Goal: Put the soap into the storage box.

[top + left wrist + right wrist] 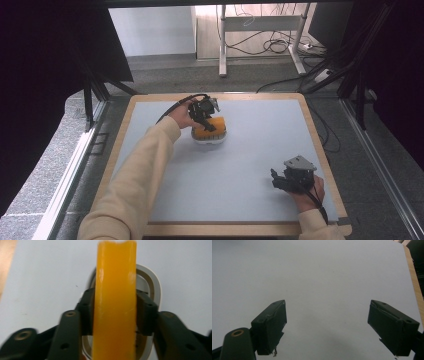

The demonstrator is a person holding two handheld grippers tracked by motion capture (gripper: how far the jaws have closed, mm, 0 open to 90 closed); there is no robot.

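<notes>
**Left gripper clamping the orange piece over the white dish**

From the high view, the person's left gripper point(206, 116) is reaching toward the far edge of the tabletop point(250, 150), a little left of its middle, and its jaws are closing across an orange block point(210, 128) that is sitting on a white dish point(209, 140). The right gripper point(285, 181) is resting near the right corner of the near edge, well apart from the dish.

In the left gripper view, the left gripper point(115, 312) is pinching the orange block point(116, 302) from both sides, the pads pressing flat against its faces. The white dish point(153, 287) is lying directly beneath, its oval rim showing on either side of the block. I cannot tell whether the block is touching the dish.

In the right gripper view, the right gripper point(327, 325) is standing with its jaws spread wide, nothing between them, over bare tabletop point(324, 272).

To my eye, the grasp is the step in hand; next comes a straight lift, clear of the rim. Open surface is lying on every side, and the far edge is the nearest limit.
</notes>
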